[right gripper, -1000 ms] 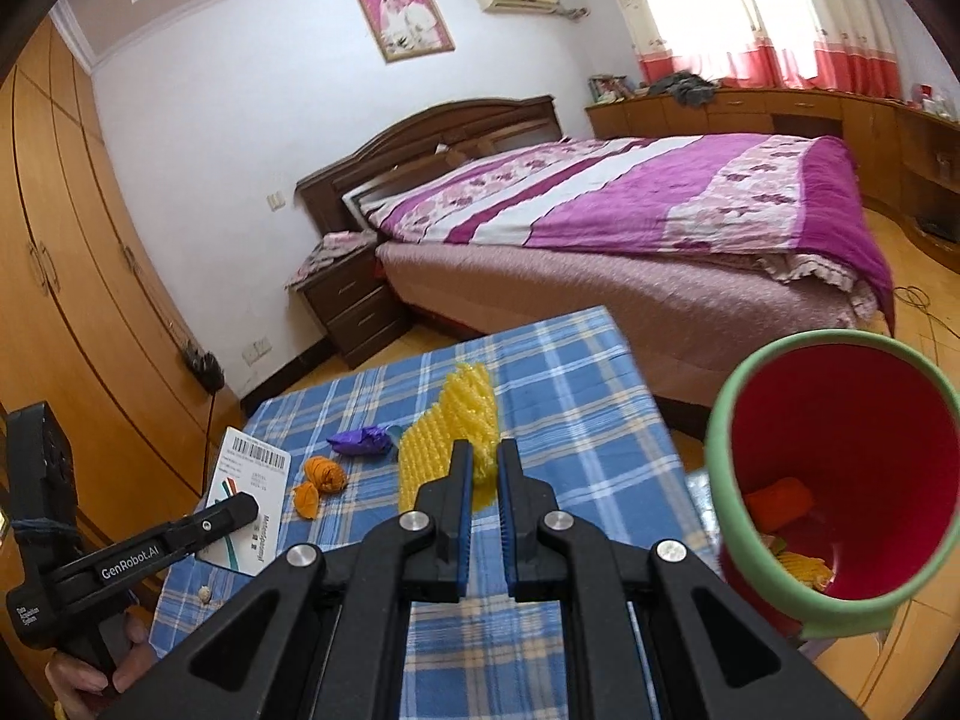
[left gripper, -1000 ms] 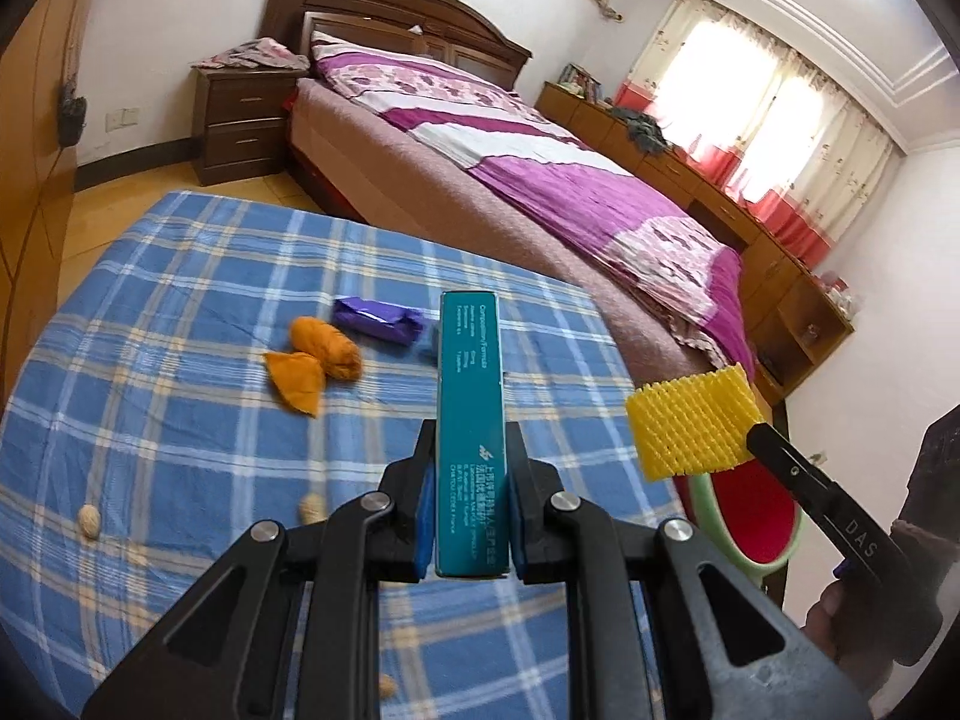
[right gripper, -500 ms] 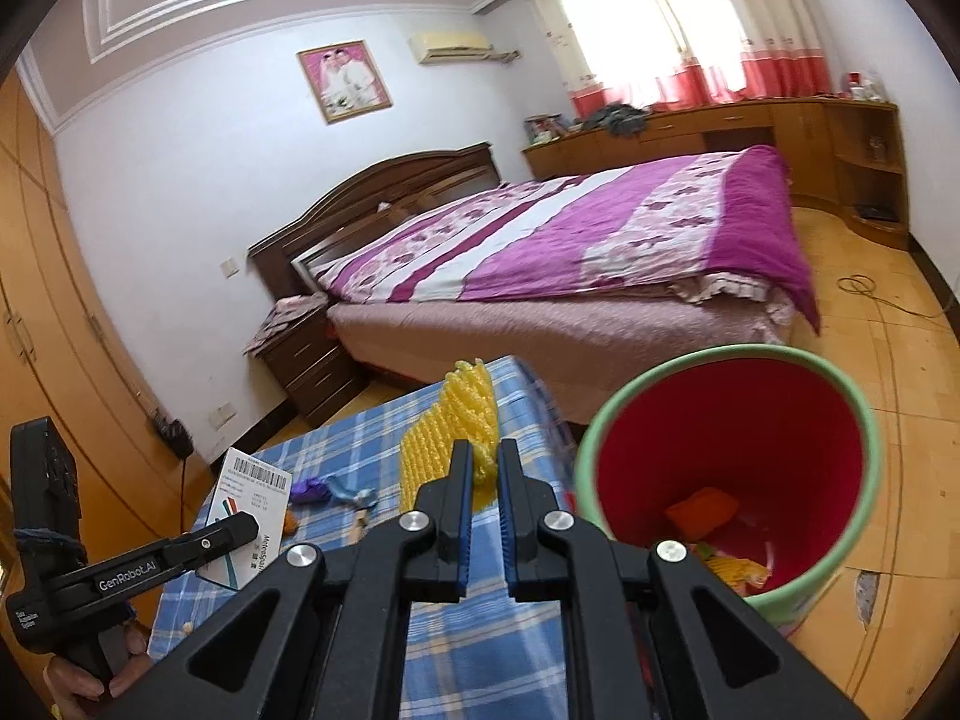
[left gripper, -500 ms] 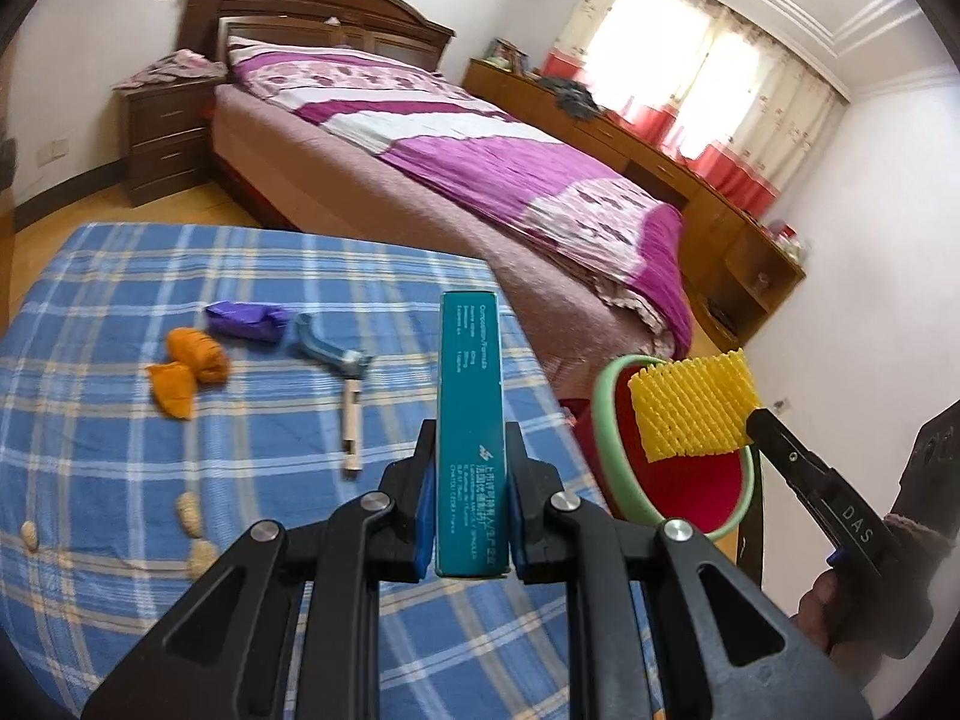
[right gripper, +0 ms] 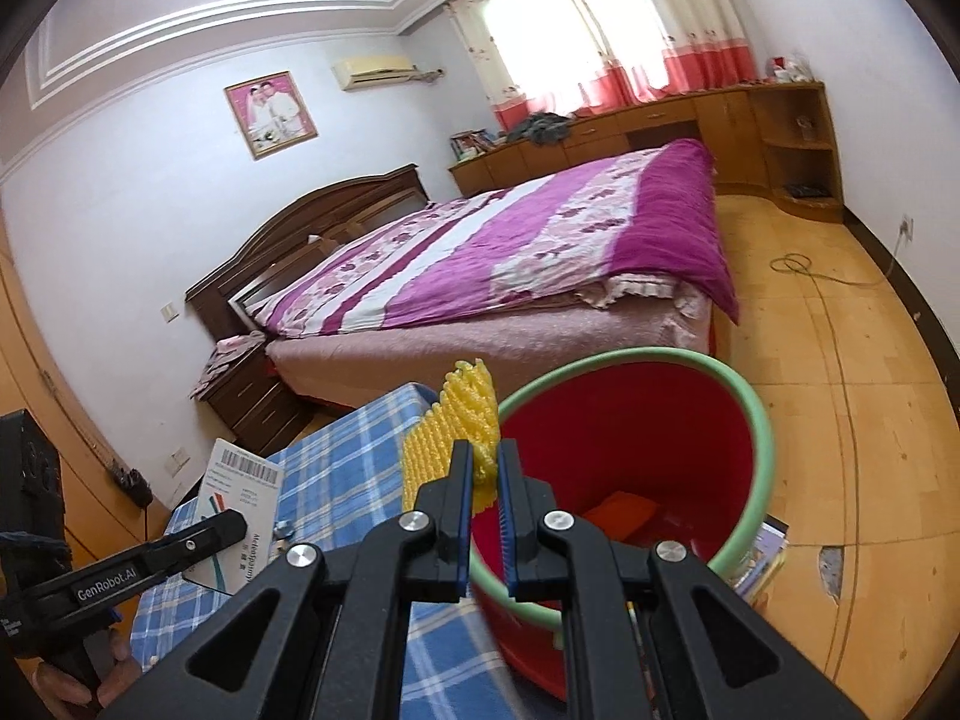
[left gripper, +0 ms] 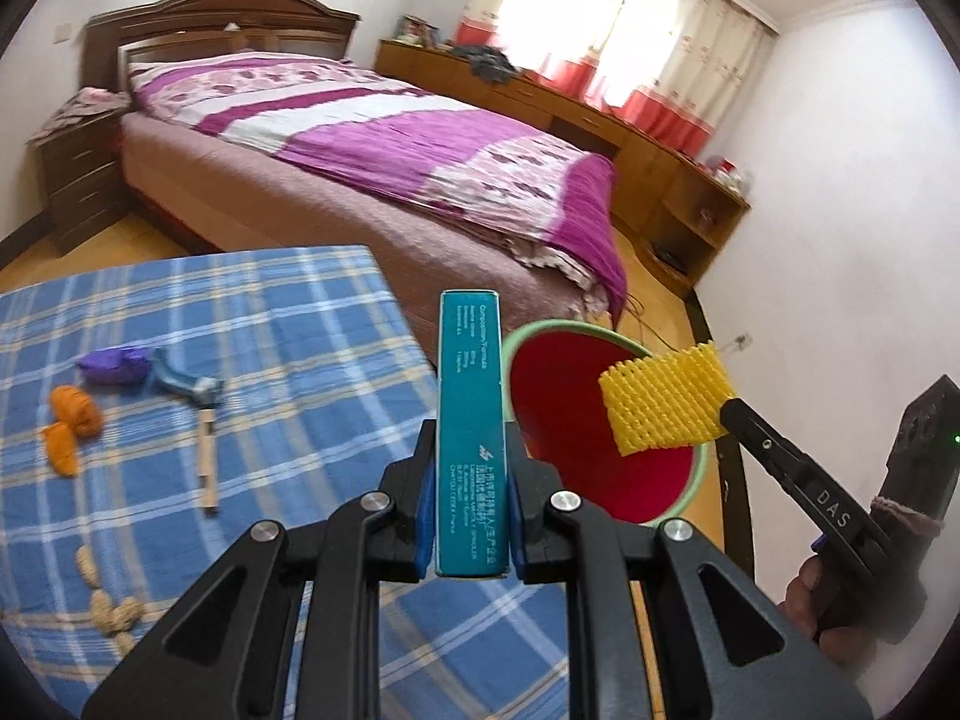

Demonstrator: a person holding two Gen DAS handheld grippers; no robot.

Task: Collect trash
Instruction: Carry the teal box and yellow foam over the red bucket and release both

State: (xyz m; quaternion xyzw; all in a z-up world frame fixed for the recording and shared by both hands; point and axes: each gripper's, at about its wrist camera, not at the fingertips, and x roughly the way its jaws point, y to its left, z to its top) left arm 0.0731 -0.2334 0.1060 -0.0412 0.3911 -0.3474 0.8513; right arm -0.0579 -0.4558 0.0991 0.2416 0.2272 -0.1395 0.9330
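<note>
My left gripper [left gripper: 471, 480] is shut on a teal carton [left gripper: 471, 420], held upright near the table's right edge; the carton's white barcode face shows in the right wrist view [right gripper: 240, 504]. My right gripper [right gripper: 480, 480] is shut on a yellow foam net [right gripper: 456, 438], held over the near rim of the red bin with a green rim [right gripper: 630, 456]. In the left wrist view the net [left gripper: 666, 408] hangs over the bin [left gripper: 600, 444]. Orange scraps lie inside the bin [right gripper: 618, 510].
On the blue plaid table [left gripper: 300, 360] lie a purple wrapper [left gripper: 114, 365], orange peels [left gripper: 72, 426], a blue-headed stick [left gripper: 192, 402] and peanut shells [left gripper: 108, 600]. A bed [left gripper: 390, 144] stands behind. A cable runs across the wooden floor [right gripper: 840, 420].
Both grippers have swung right, off the table toward the bin. The net now hangs over the bin's mouth. Both grips are unchanged.
</note>
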